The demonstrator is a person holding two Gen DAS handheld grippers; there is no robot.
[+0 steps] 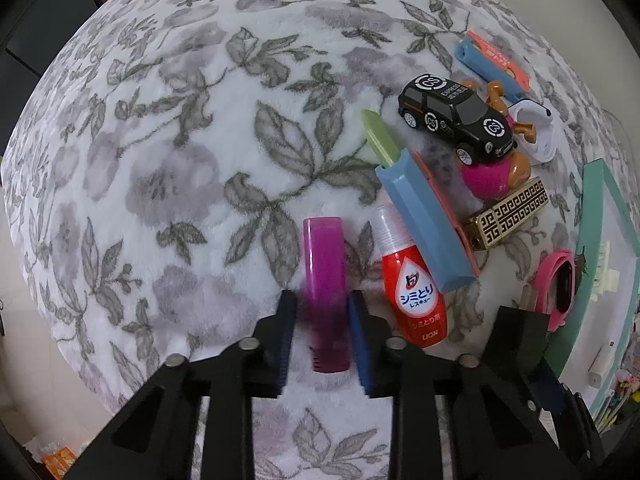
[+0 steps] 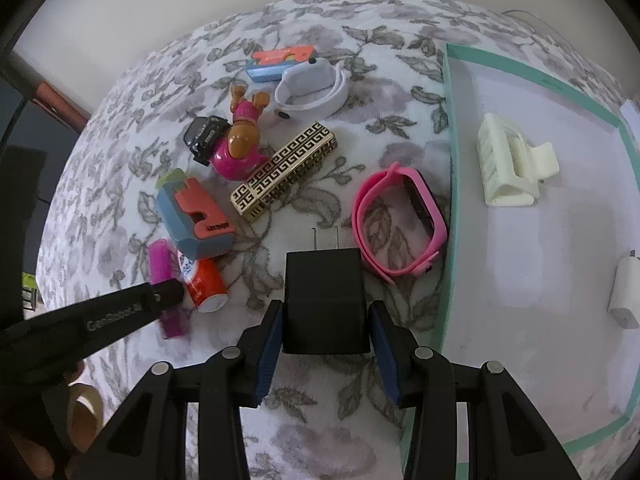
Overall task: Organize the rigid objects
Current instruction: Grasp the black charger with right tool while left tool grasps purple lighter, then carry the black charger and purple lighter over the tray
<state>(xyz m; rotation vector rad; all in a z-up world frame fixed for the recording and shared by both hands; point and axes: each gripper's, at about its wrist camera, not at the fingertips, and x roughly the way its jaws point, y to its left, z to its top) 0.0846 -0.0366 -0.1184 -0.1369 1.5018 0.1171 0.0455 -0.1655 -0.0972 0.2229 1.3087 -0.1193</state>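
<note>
Soft, even indoor light falls on both my views, with only faint shadows under things. The fisheye bends everything near the round black edges. The purple plastic tube (image 1: 326, 292) smears with motion blur at its lower end. Mild glare sits on the glossy red plastic bottle (image 1: 414, 296).

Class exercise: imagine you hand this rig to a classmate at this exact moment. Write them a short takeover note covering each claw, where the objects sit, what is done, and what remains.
Left claw: shut on the purple tube, which lies on the floral cloth.
Right claw: shut on the black plug adapter, prongs pointing away, just beside the tray.
Done: the cream hair clip and a white charger are in the tray.
Left: the pink watch, gold patterned case, red stain-remover bottle, toy car, pink dog figure, white watch and both blue-and-coral holders are on the cloth.
</note>
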